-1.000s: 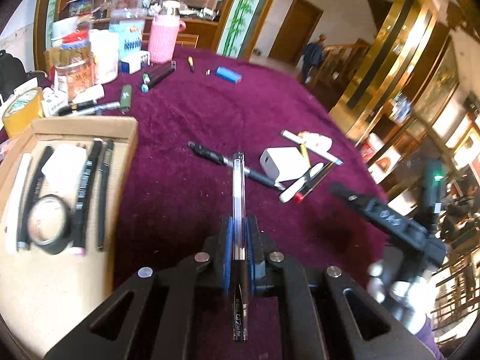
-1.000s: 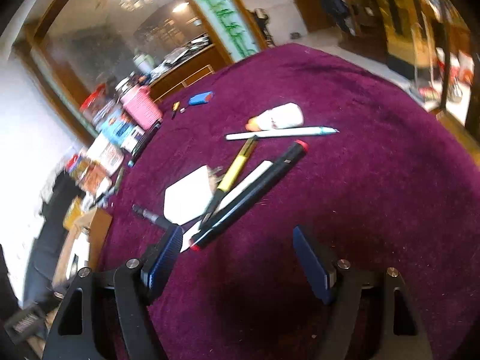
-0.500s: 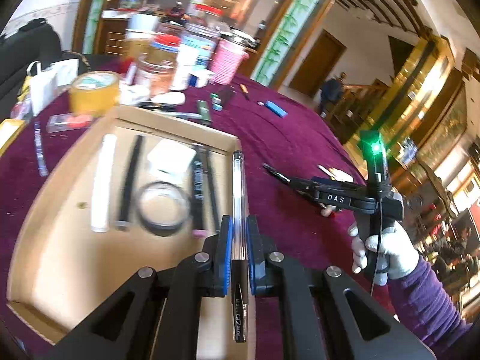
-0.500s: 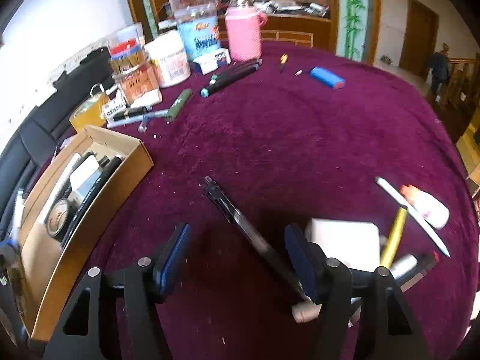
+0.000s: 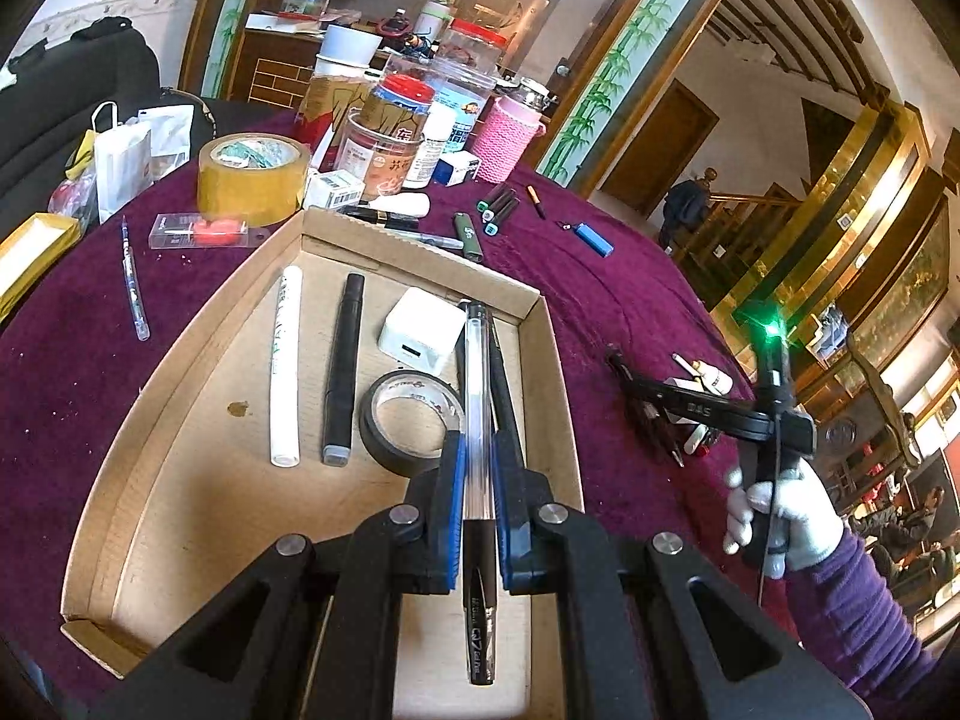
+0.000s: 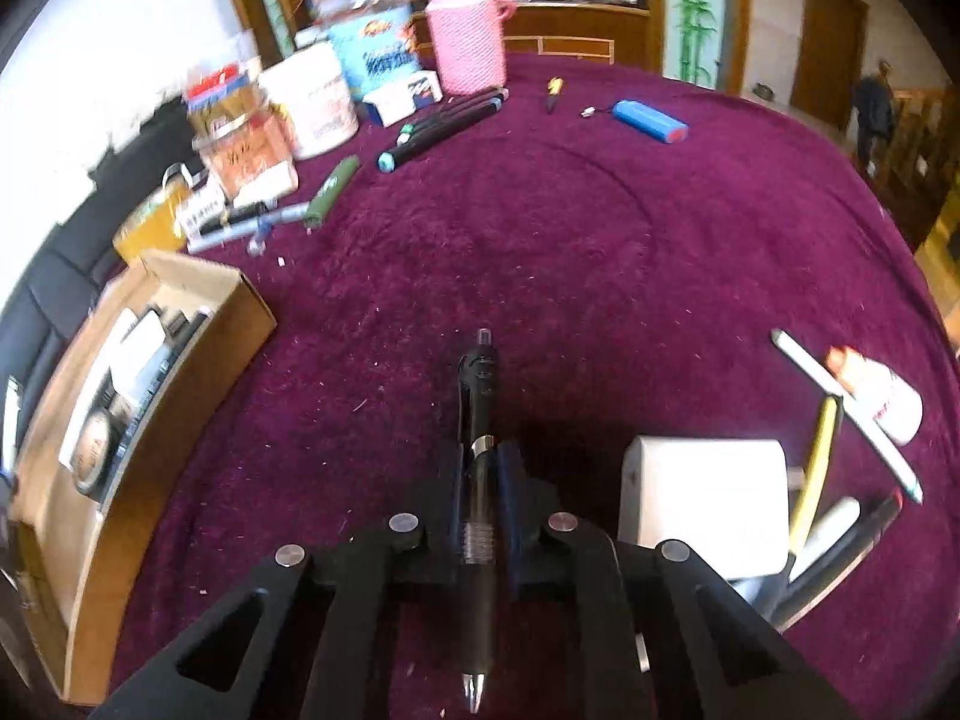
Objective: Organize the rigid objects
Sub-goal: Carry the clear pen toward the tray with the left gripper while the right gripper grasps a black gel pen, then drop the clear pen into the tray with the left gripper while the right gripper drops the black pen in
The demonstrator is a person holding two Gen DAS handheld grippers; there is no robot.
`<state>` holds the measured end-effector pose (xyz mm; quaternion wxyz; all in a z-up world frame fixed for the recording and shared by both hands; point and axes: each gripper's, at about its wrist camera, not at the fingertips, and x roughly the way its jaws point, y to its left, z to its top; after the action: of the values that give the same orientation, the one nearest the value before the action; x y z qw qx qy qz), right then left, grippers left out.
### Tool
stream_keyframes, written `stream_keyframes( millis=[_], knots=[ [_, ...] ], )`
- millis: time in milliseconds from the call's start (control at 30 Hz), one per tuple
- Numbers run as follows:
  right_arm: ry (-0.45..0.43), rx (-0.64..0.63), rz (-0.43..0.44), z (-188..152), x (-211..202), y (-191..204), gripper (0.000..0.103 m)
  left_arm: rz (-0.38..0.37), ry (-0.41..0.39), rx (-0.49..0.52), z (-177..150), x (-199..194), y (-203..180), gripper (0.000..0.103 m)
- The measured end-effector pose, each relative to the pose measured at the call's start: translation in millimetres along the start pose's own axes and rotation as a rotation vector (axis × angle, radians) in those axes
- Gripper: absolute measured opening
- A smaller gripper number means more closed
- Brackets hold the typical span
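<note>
My left gripper (image 5: pixel 478 450) is shut on a clear gel pen (image 5: pixel 478 396) and holds it over the right side of a cardboard box (image 5: pixel 552 372). The box holds a white tube (image 5: pixel 286 360), a black marker (image 5: pixel 342 360), a white charger (image 5: pixel 420 339) and a black tape roll (image 5: pixel 411 420). My right gripper (image 6: pixel 483 468) is shut on a black click pen (image 6: pixel 478 396) just above the purple tablecloth. The right gripper also shows in the left wrist view (image 5: pixel 645 414), to the right of the box.
Beside the right gripper lie a white charger (image 6: pixel 702 498), a yellow pen (image 6: pixel 813 468), a white pen (image 6: pixel 840 402) and a small bottle (image 6: pixel 879 396). Jars, a pink cup (image 6: pixel 468 39), markers (image 6: pixel 444 126) and a blue lighter (image 6: pixel 651 120) stand at the far edge. A tape roll (image 5: pixel 252 180) stands behind the box.
My left gripper has carried the clear pen further over the box. My right gripper was open and has shut on the black click pen.
</note>
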<state>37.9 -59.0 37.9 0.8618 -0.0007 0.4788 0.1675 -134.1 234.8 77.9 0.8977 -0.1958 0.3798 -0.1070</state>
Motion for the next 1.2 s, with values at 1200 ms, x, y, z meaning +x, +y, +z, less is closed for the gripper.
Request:
stream_keyframes(
  millis=[1200],
  knots=[
    [0.165,0.208,0.453,33.0,47.2,192.5,0.013,0.279,0.188,-0.055,60.0,49.4,91.8,0.013]
  ],
)
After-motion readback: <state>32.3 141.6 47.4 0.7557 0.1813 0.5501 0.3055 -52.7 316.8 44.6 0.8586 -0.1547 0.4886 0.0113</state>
